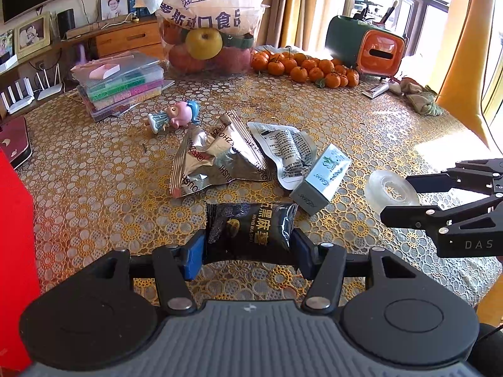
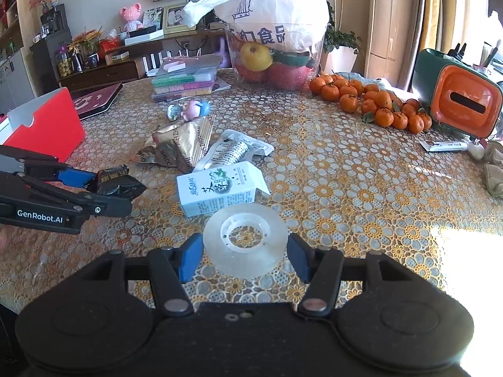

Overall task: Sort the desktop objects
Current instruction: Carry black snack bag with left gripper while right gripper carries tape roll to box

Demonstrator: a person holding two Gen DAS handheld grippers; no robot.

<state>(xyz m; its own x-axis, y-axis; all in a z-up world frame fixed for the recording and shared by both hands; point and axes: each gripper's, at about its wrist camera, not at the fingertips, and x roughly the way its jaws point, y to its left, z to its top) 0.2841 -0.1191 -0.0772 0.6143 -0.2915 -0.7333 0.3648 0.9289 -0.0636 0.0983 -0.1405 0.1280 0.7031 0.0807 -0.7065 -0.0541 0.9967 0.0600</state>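
Meanwhile, one wrapper pinched, one tape roll straddled

Largest first: the table (image 1: 94, 169) under its yellow lace cloth carries everything. At its far side stands one clear fruit tub (image 2: 276, 62) draped with a white plastic bag, and to the right one green-and-orange tissue box (image 2: 462, 100). Between them lies a heap of mandarins (image 2: 371, 103) — too bunched to count. One stack of bead boxes (image 1: 121, 86) sits far left, and a red box (image 2: 47, 125) stands at the left edge.

Mid-table are two crumpled foil wrappers (image 1: 217, 157), overlapping, one white printed packet (image 1: 283, 150) and one small white carton (image 2: 217, 191) lying on its side, just beside the tape. One little figurine (image 1: 174, 117) lies toppled behind the foil.

The left gripper (image 1: 250, 248) is clamped on one black snack wrapper (image 1: 251, 226) — both blue pads press its sides, the packet poking forward from between them. The right gripper (image 2: 245, 253) is spread wide with one clear tape roll (image 2: 245, 238) lying flat on the cloth between its fingers; the left pad looks to be at the roll's rim, the right pad just clear of it
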